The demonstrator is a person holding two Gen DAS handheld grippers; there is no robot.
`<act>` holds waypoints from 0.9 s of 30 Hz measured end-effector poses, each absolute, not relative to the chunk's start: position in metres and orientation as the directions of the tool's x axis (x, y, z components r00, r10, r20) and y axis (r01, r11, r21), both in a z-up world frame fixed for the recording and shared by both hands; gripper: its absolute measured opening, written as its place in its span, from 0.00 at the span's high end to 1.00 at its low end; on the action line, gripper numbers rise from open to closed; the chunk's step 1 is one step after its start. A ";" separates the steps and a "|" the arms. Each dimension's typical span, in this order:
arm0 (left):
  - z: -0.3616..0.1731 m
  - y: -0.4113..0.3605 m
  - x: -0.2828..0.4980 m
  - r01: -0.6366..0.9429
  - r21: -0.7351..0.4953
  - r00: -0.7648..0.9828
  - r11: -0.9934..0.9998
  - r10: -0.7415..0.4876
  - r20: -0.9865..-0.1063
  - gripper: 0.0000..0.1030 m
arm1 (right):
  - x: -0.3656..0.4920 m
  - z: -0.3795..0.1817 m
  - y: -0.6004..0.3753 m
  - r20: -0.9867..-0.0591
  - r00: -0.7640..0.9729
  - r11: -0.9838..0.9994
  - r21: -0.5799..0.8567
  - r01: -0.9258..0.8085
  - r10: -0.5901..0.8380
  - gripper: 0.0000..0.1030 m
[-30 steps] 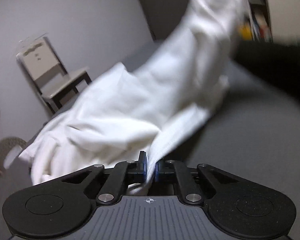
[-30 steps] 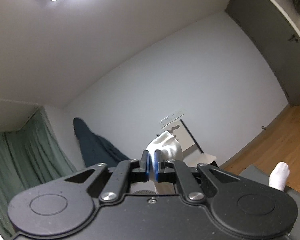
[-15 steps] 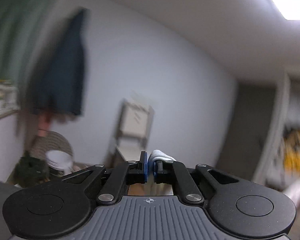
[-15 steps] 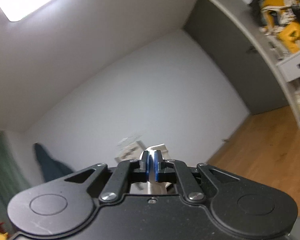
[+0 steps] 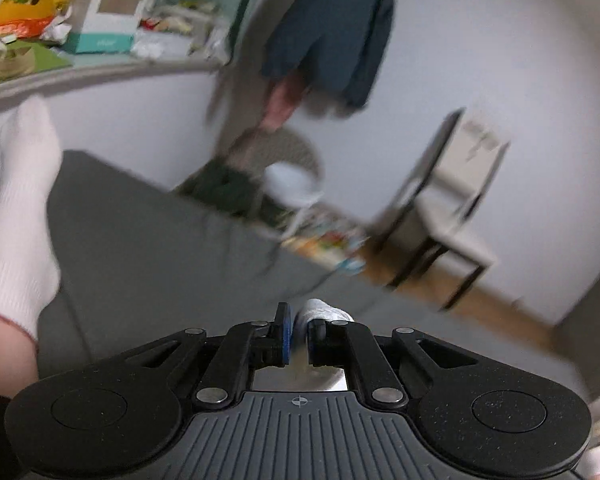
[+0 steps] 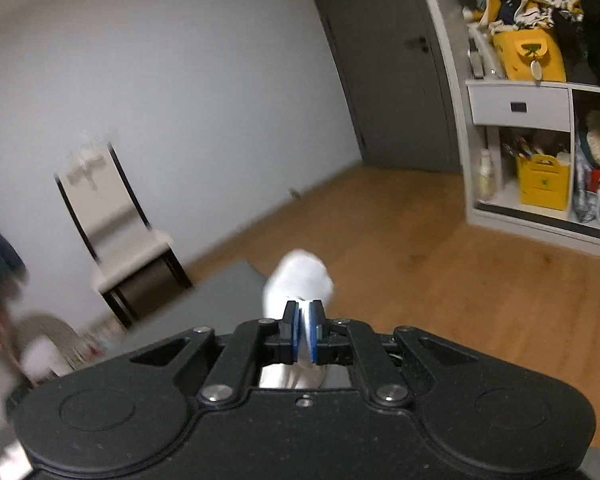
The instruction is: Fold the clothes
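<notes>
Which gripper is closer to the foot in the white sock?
Left, likely. The foot lies close beside the left gripper, on its left; the right gripper's view does not show it.

Left claw (image 5: 298, 336) and right claw (image 6: 305, 334) each pinch white cloth, jaws nearly closed.

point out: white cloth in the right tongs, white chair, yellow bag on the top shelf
white cloth (image 6: 298, 280), right wrist view, bunched end past the tongs' tips
white chair with black frame (image 6: 112, 208), right wrist view, backrest
yellow bag (image 6: 528, 58), right wrist view, front face
</notes>
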State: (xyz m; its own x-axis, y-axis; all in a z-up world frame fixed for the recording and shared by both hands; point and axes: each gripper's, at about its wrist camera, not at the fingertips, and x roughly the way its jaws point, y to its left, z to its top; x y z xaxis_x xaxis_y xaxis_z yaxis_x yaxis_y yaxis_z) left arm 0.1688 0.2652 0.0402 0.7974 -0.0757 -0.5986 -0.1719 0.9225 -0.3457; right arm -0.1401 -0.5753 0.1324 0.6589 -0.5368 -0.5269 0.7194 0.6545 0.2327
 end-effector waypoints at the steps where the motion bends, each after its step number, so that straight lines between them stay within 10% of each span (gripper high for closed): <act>1: 0.033 0.260 0.177 -0.188 -0.324 0.766 0.927 -0.068 -0.640 0.94 | -0.130 0.129 -0.572 -0.560 0.628 0.659 0.183 0.729 -0.540 0.89; 4: 0.026 0.242 0.184 -0.166 -0.253 0.707 0.953 -0.064 -0.705 0.65 | -0.115 0.124 -0.540 -0.596 0.615 0.718 0.091 0.690 -0.516 0.59; 6: 0.031 0.237 0.182 -0.119 -0.192 0.721 0.974 -0.049 -0.691 0.04 | -0.107 0.123 -0.511 -0.577 0.619 0.760 -0.005 0.649 -0.532 0.38; 7: 0.036 0.236 0.179 -0.106 -0.161 0.733 0.981 -0.032 -0.679 0.00 | -0.103 0.125 -0.493 -0.559 0.637 0.790 -0.052 0.612 -0.530 0.38; 12: 0.079 0.215 0.140 0.101 -0.091 0.784 0.991 -0.136 -0.606 0.00 | -0.089 0.117 -0.343 -0.630 0.771 0.990 -0.138 0.003 -0.090 0.38; 17: 0.095 0.147 0.067 0.503 0.112 0.737 0.857 -0.357 -0.574 0.00 | -0.109 0.049 -0.157 -0.784 0.599 0.709 -0.330 -0.624 0.162 0.44; 22: 0.070 0.073 0.000 0.688 0.376 0.683 0.620 -0.380 -0.624 0.00 | -0.117 -0.015 -0.071 -0.778 0.625 0.404 -0.550 -0.731 0.070 0.51; 27: 0.044 0.040 -0.039 0.781 0.324 0.585 0.534 -0.443 -0.679 0.00 | -0.089 -0.039 -0.076 -0.792 0.609 0.396 -0.547 -0.738 0.042 0.97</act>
